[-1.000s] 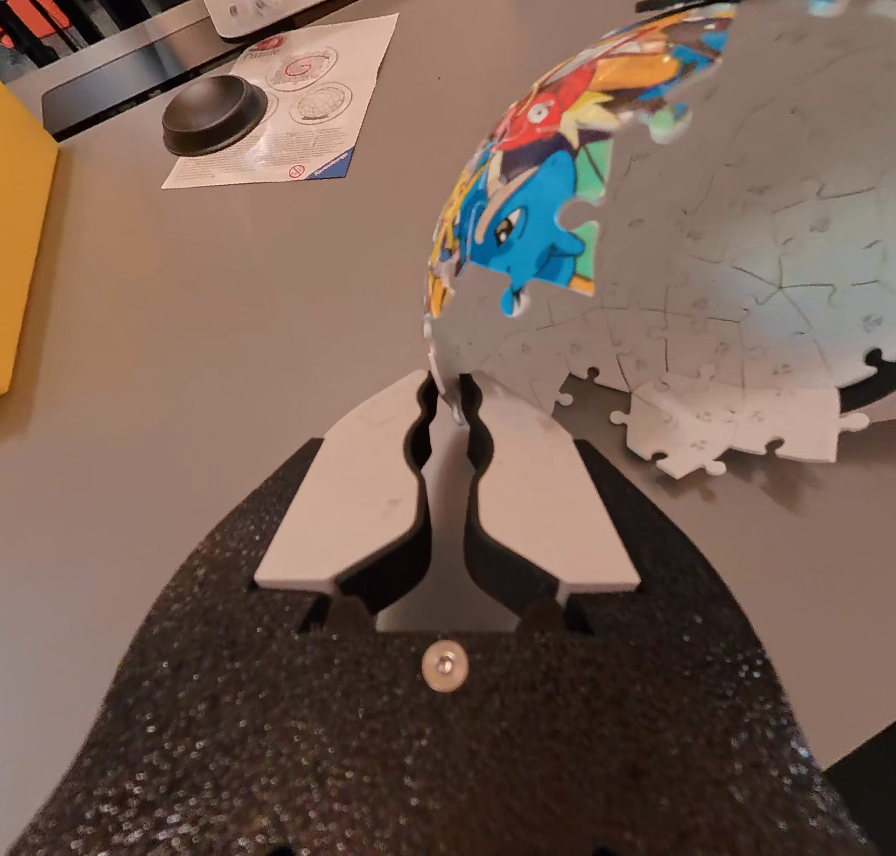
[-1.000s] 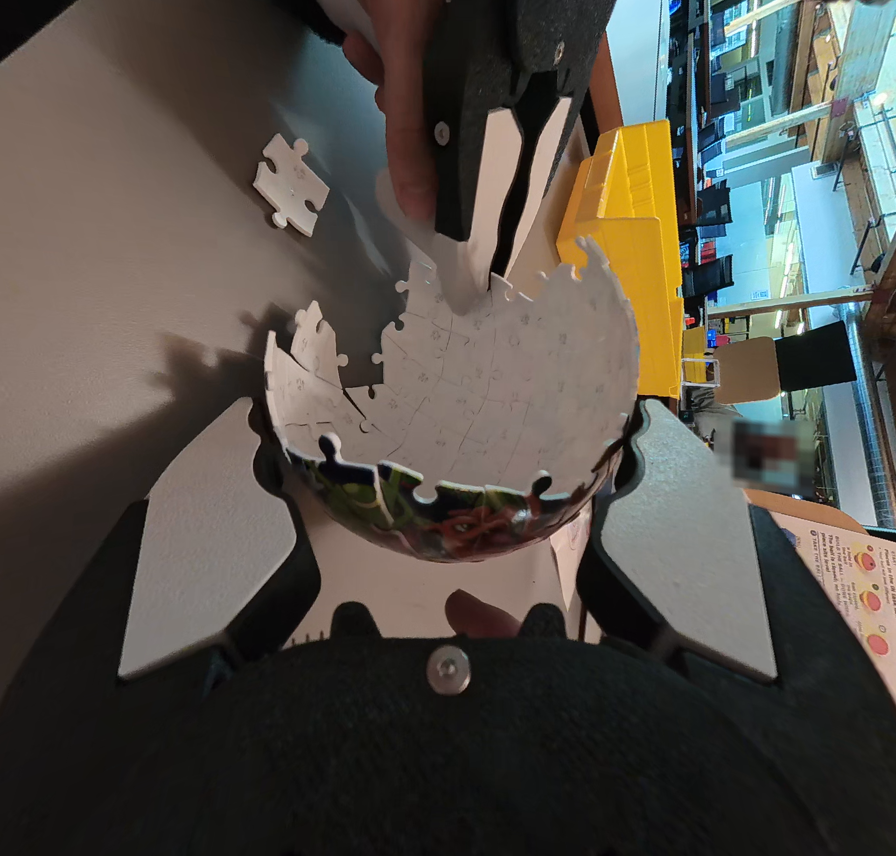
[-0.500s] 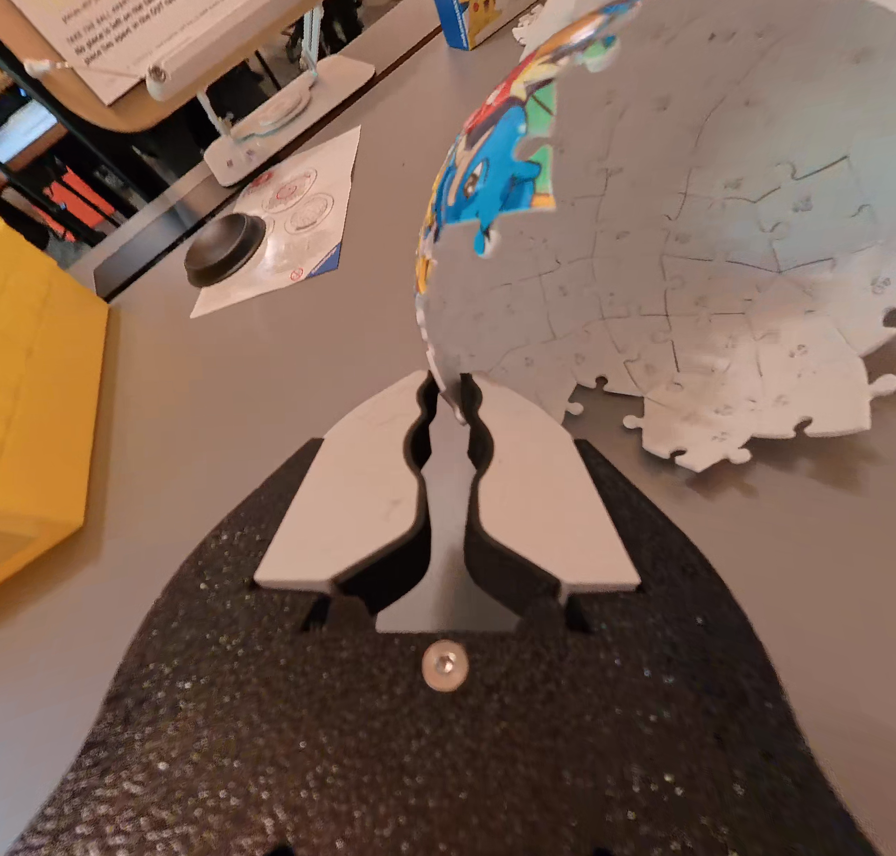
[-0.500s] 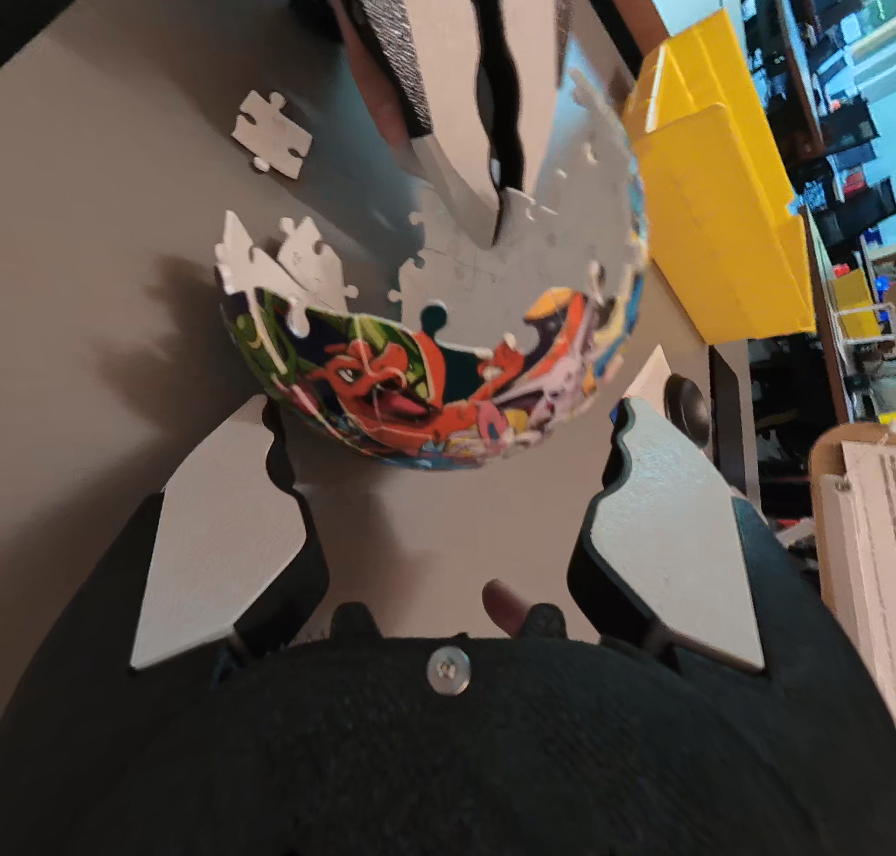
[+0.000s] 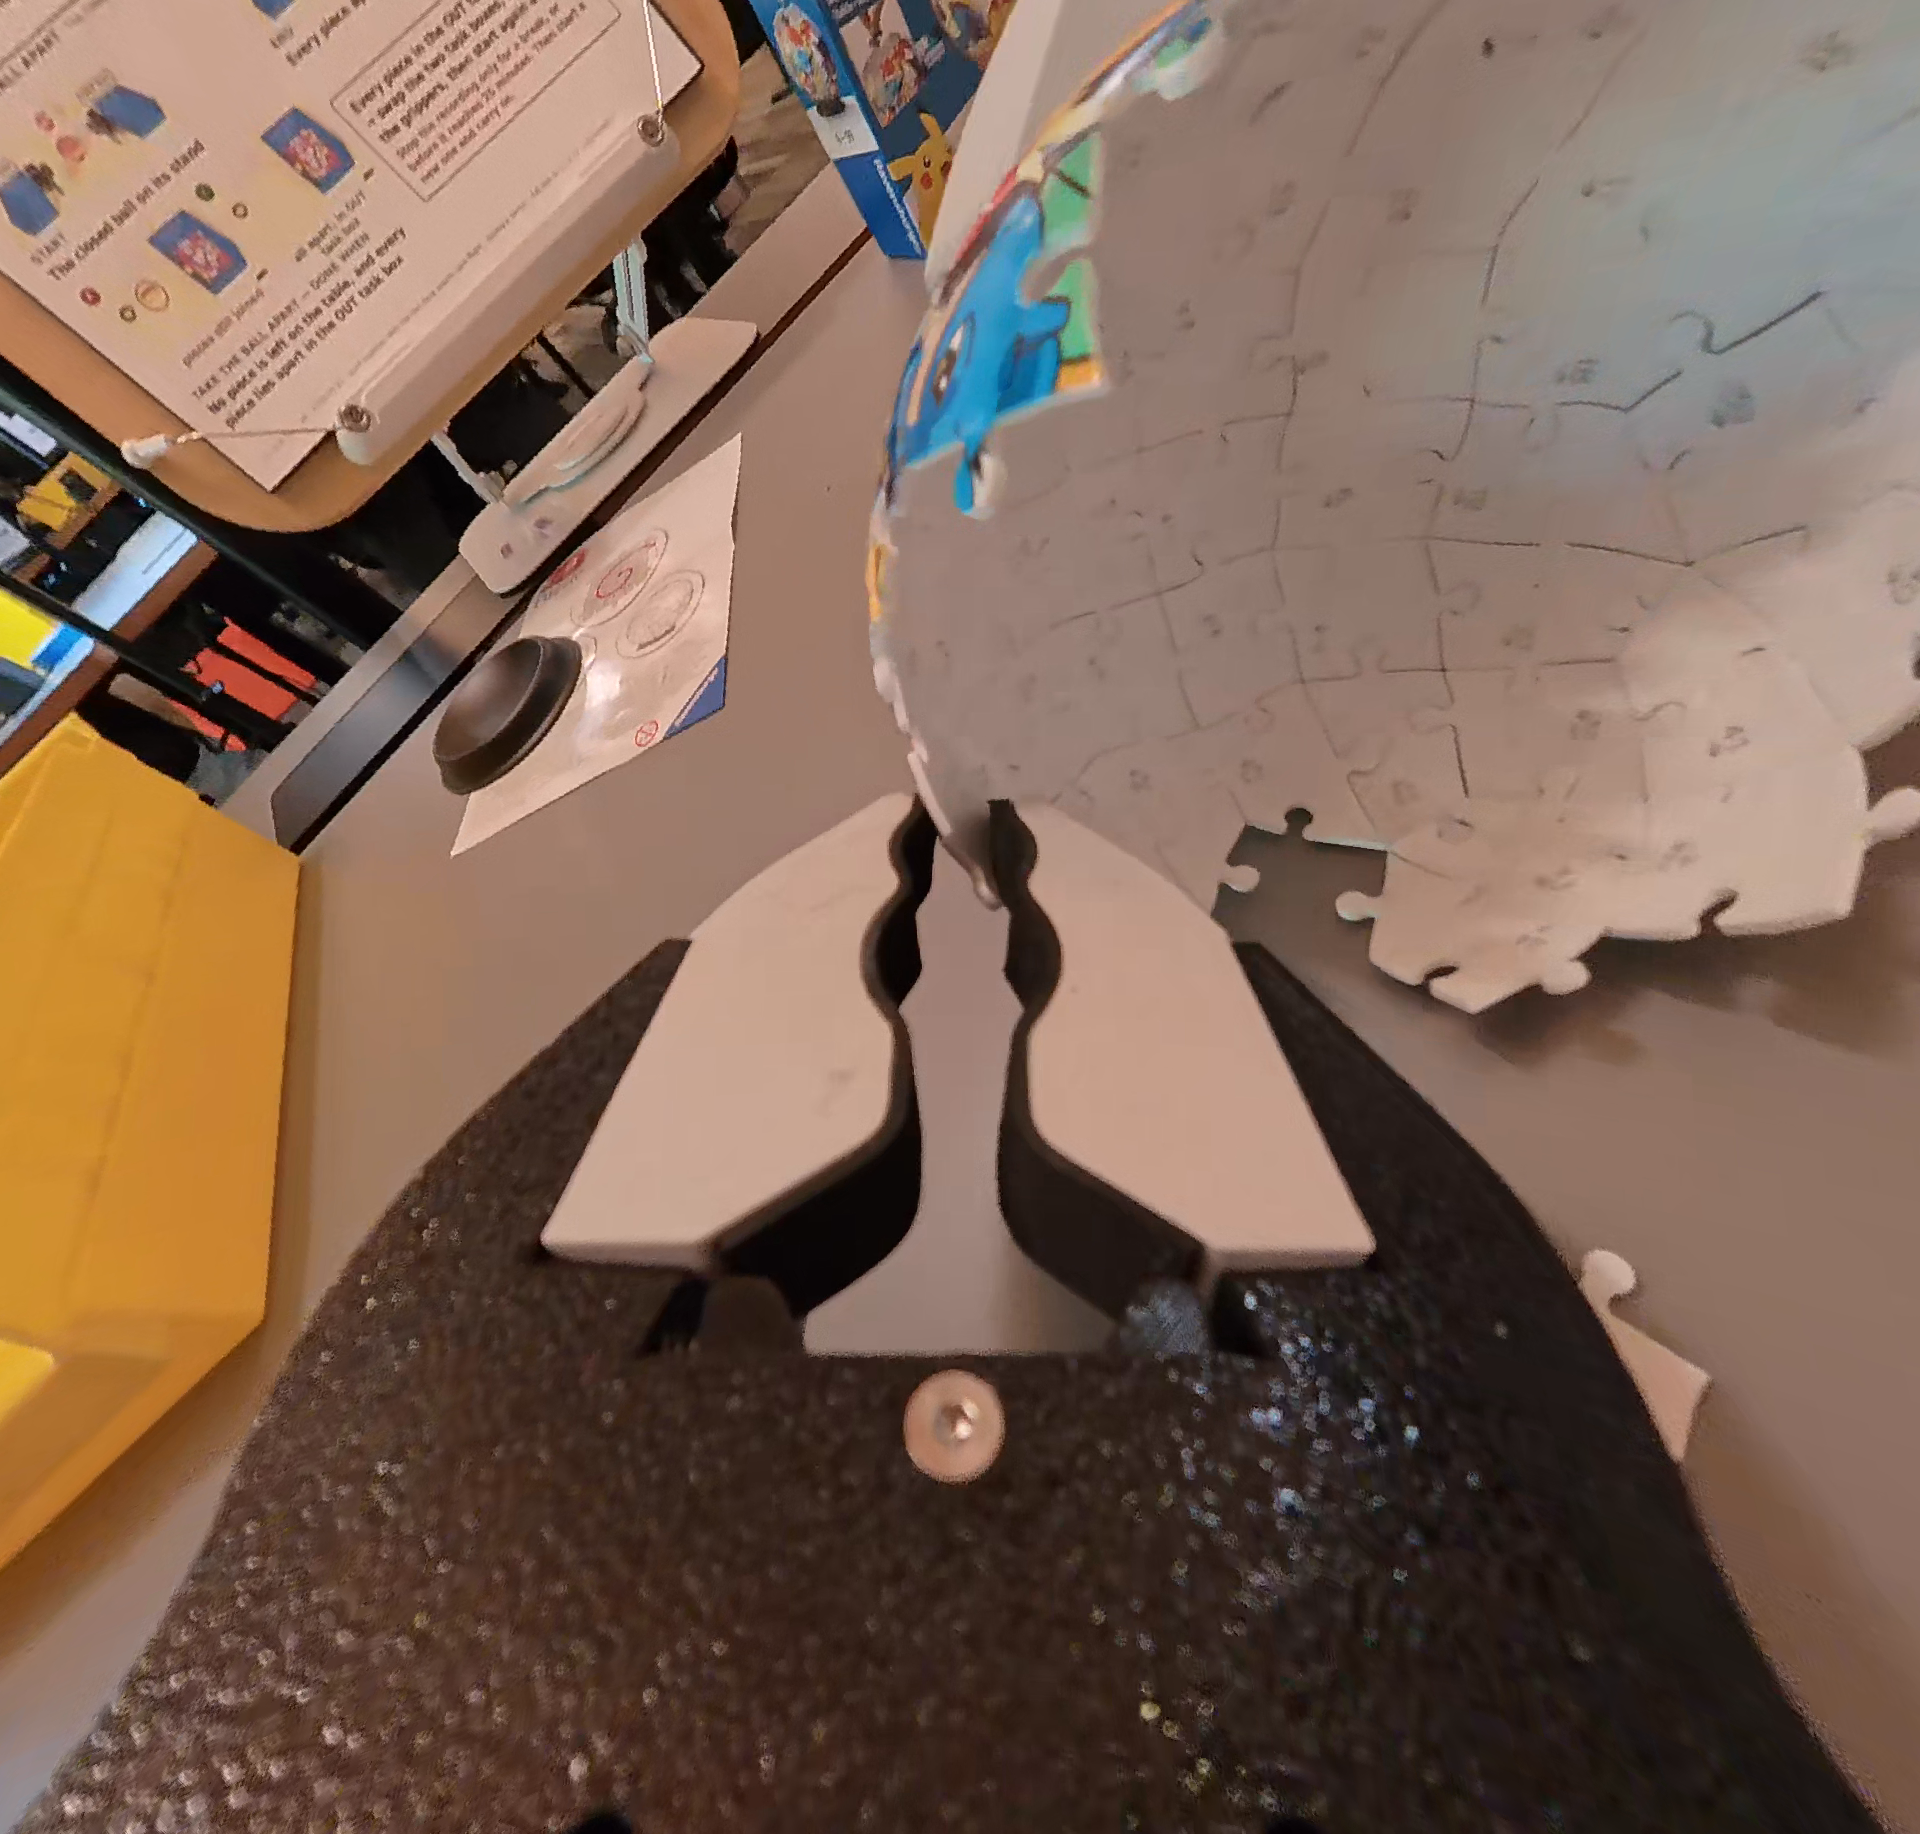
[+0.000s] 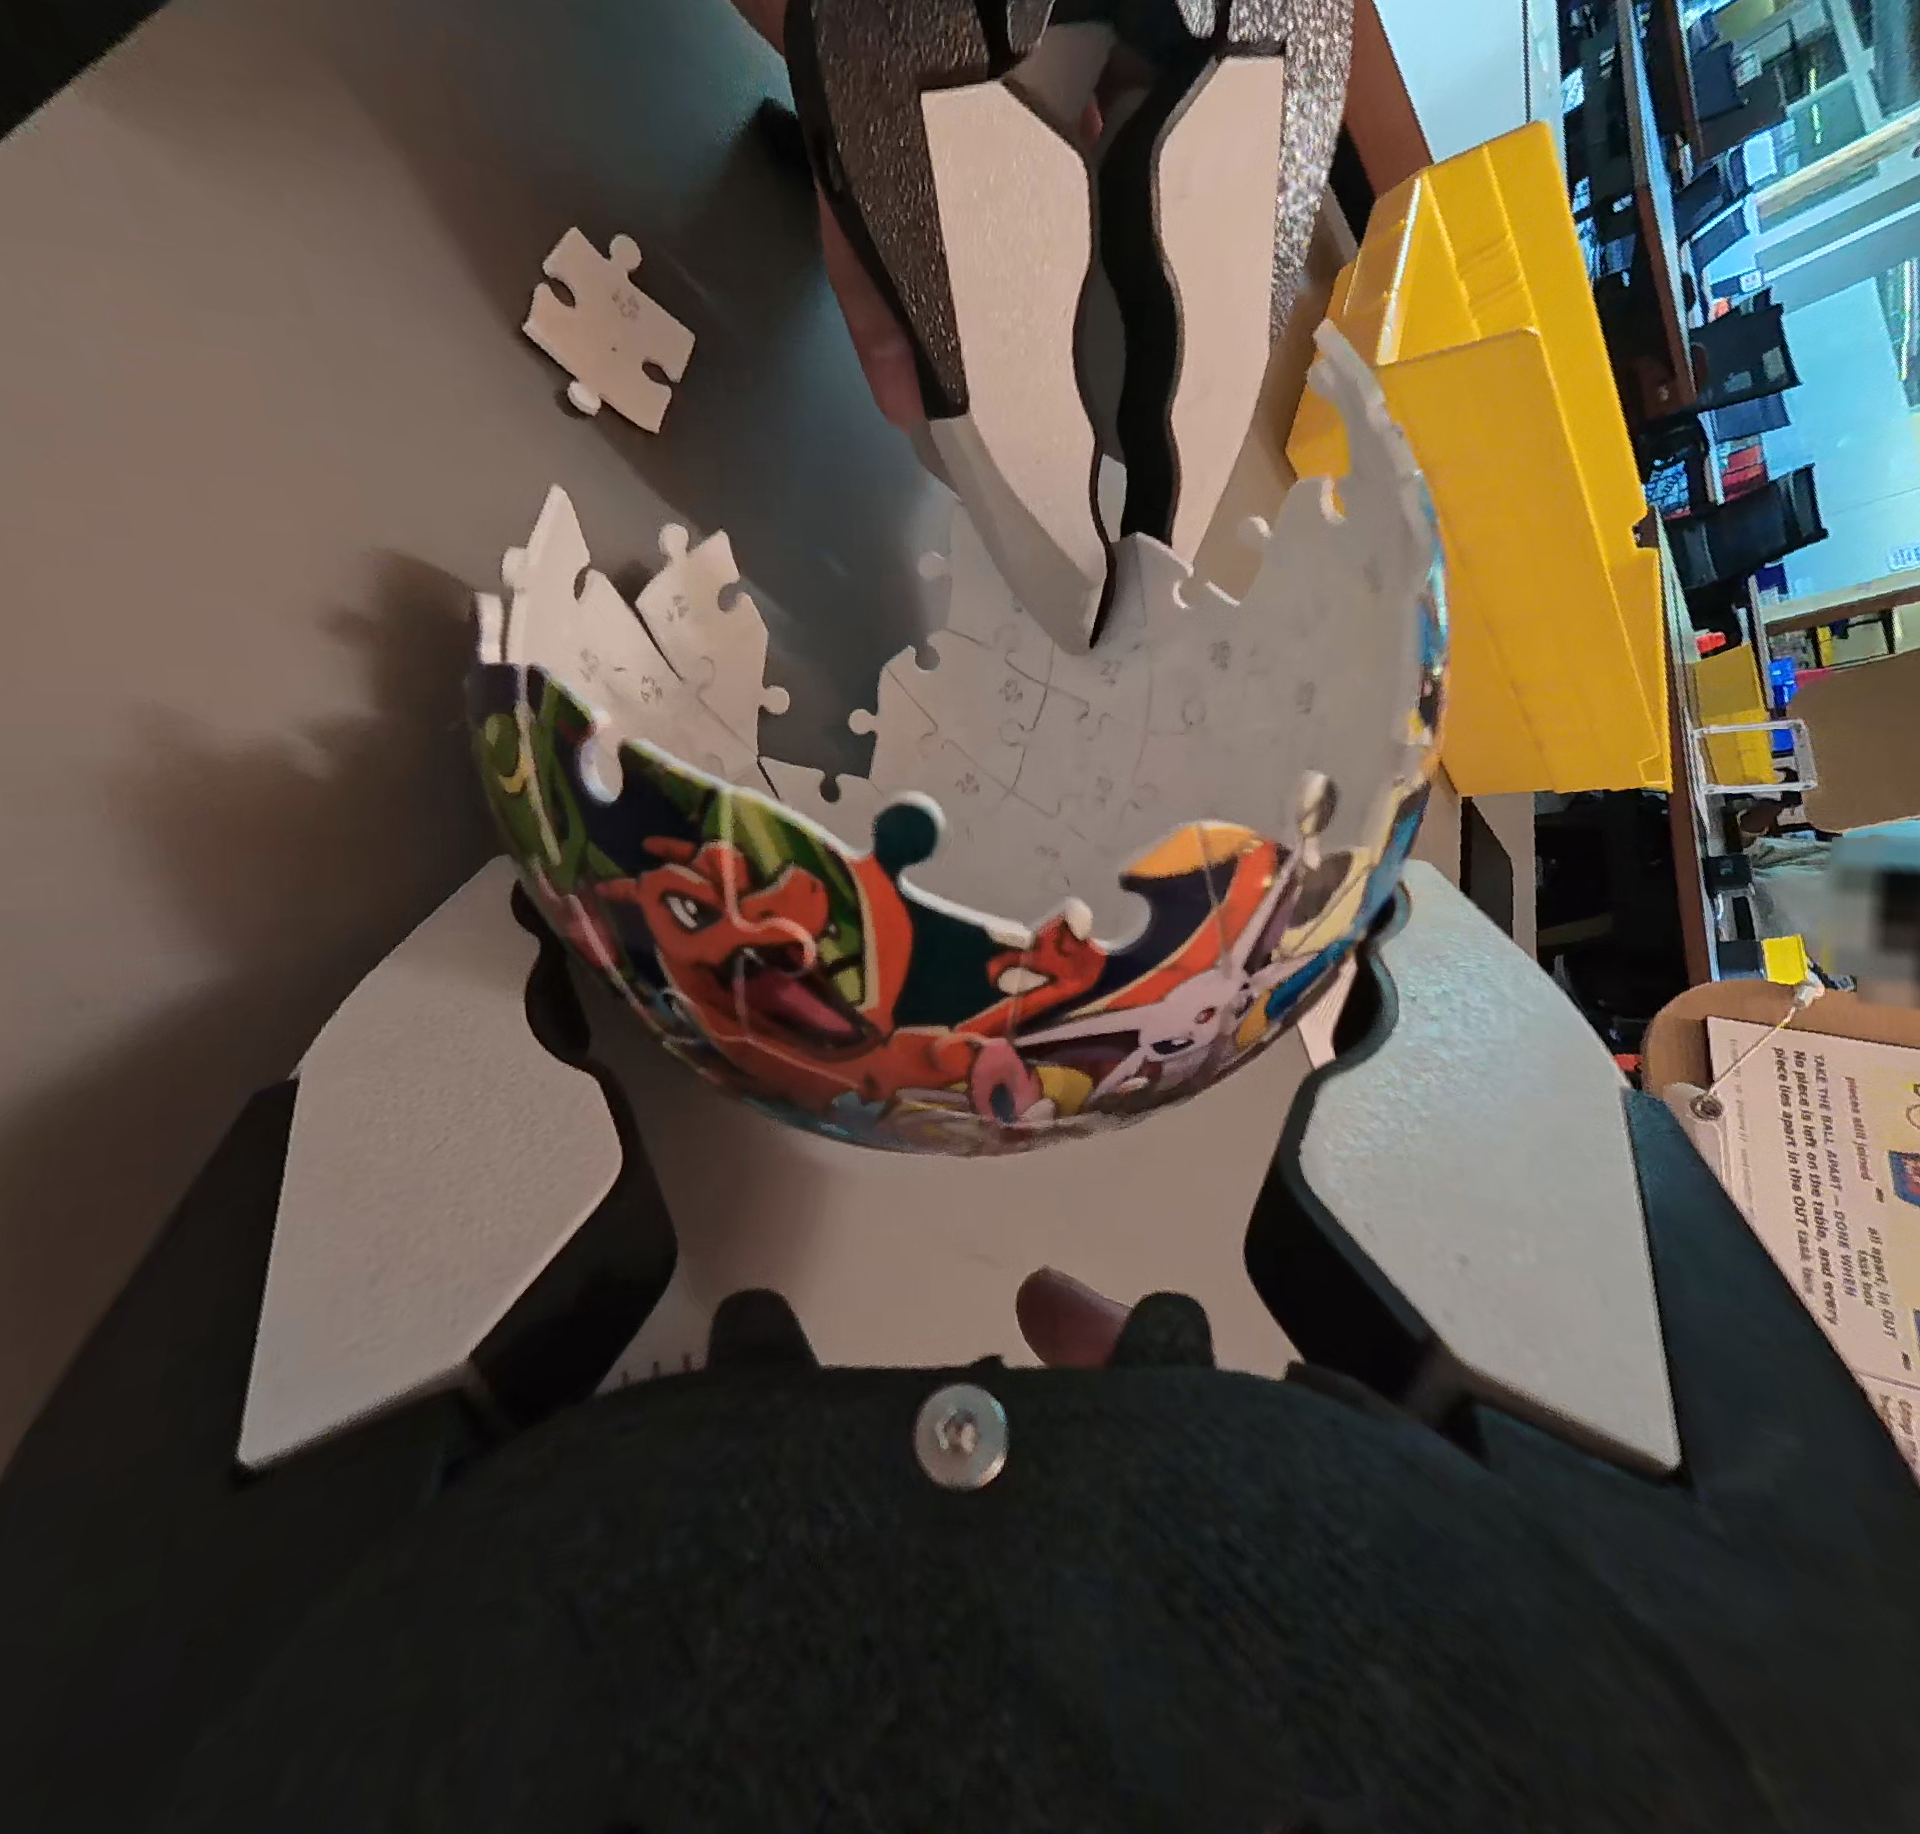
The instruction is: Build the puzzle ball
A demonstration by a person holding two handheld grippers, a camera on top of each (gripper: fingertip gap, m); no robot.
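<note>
The half-built puzzle ball point(image 5: 1403, 434) is an open shell, white inside and printed with cartoon figures outside. My left gripper point(image 5: 961, 839) is shut on its rim and holds it above the grey table. In the right wrist view the ball point(image 6: 935, 984) shows its coloured outside, with the left gripper point(image 6: 1117, 579) pinching the far rim from above. My right gripper point(image 6: 951, 953) is wide open; the lower part of the shell sits between its fingertips point(image 6: 540, 963), which touch or nearly touch its sides. A loose white piece point(image 6: 608, 330) lies on the table beyond.
A black stand point(image 5: 509, 704) sits on a paper sheet point(image 5: 665, 621) at the far left. A yellow bin point(image 5: 114, 1109) is at the left, also in the right wrist view point(image 6: 1507, 496). A puzzle box point(image 5: 873, 70) and an instruction board point(image 5: 312, 122) stand behind. Another loose piece point(image 5: 1642, 1369) lies near the left gripper. There is about 8 cm between the tips of the two grippers. From either gripper's tips it is about 11 cm to the loose white piece point(image 6: 608, 330).
The ball has tilted, so its coloured outside now faces the right gripper. The right gripper has moved in and its fingertips now flank the shell. The left gripper stays shut on the rim.
</note>
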